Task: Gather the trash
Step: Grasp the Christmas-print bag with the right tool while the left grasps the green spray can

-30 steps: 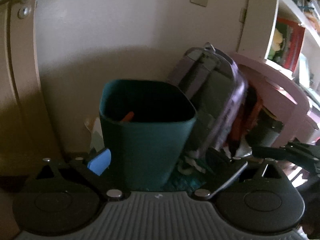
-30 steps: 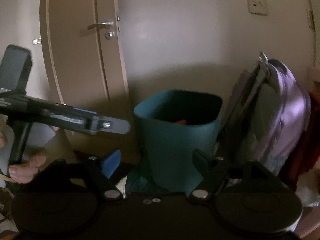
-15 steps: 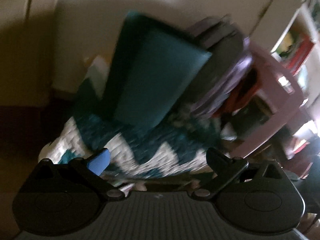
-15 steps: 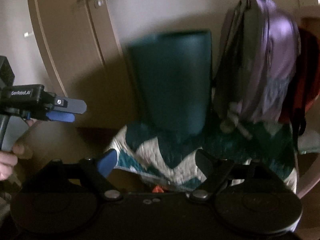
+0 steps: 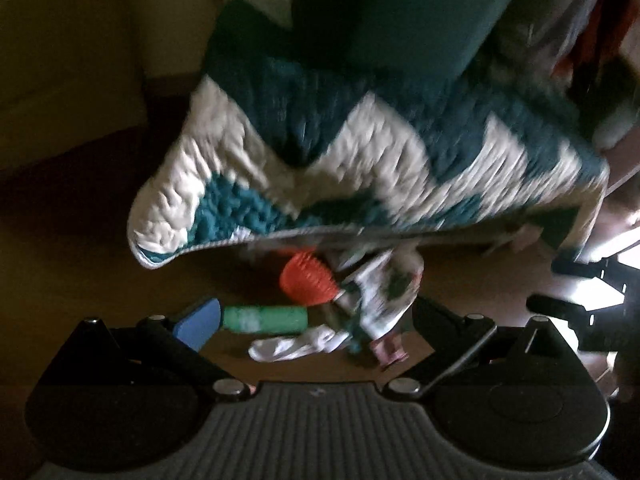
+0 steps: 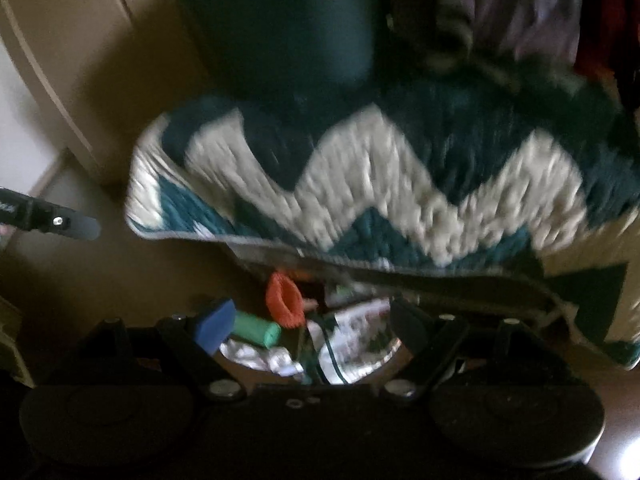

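Left gripper point(image 5: 316, 316): jaws spread, empty. Right gripper point(image 6: 312, 320): jaws spread, empty. Floor litter, just ahead of both: green roll point(image 5: 265, 319), white sock point(image 5: 292, 345), orange brush point(image 5: 306, 283), crumpled wrapper point(image 5: 386, 300). Beyond: zigzag rug point(image 5: 360, 160), its edge overhanging the litter. Farthest: teal bin point(image 5: 392, 16), standing on the rug. Risk: items lie touching, so a closing jaw may snag the sock or the rug edge.

Bare floor point(image 5: 100, 248) lies open at frame left; the hanging zigzag quilt point(image 5: 360, 152) roofs the litter cluster point(image 5: 344, 312) at lower centre.
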The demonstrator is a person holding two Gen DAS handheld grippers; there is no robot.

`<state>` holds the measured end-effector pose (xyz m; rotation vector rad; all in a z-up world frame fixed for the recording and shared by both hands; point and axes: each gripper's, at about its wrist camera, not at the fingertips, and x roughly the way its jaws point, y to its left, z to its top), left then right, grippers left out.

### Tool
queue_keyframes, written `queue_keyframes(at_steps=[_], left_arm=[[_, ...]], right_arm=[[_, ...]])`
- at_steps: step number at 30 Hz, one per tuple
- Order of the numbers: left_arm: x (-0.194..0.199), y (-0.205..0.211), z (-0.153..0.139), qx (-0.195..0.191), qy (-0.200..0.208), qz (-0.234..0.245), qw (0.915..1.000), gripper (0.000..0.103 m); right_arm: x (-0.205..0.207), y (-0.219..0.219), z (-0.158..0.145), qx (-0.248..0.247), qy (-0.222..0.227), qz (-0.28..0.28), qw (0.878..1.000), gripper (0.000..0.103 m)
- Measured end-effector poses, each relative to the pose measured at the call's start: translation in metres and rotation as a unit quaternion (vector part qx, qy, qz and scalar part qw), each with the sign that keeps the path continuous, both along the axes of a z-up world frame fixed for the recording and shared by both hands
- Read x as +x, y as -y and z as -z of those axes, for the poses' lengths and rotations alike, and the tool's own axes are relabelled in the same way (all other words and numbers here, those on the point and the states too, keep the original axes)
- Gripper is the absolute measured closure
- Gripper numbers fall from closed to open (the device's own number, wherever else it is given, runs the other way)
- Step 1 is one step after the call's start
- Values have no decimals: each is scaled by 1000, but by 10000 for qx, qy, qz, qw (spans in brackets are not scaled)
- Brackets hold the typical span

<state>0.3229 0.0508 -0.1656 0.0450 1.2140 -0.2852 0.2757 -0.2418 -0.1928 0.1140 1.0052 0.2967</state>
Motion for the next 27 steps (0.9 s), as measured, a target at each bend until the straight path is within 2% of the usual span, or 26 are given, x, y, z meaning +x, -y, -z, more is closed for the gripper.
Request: queue_keyframes(at_steps=[3,5,10,14,16,18,20,24,27], left_arm=[[3,11,34,516,85,534,9972,0],[7,13,61,652,-17,732,9952,0],[21,10,129,730,-387,877,9927,1],[35,4,172,584,-575,819,9933,1],[40,2,193,561,-624,815,9931,7],[44,4,215,680,-657,853,9919,32],[49,5,238,811,-751,866,9901,38],[58,5,274,864,-854,897,9885,45],[64,7,291,758,-962,896,9884,45]], right_arm=[[10,-8,39,-217,-219,-50,9995,19],[15,-17,68,-428,-369,-129,9983,21],[31,-20,131,-447,-963,159,9942,24],[44,-18,170,-420,-1281,355,9902,28],[50,-18,185,-459,-1346,353,9892,28],[55,-17,202,-461,-1455,415,9874,29],[61,-14,219,-377,-1580,616,9848,31],[73,-7,247,-251,-1691,993,9803,31],[81,-3,266,-191,-1741,1178,9775,31]])
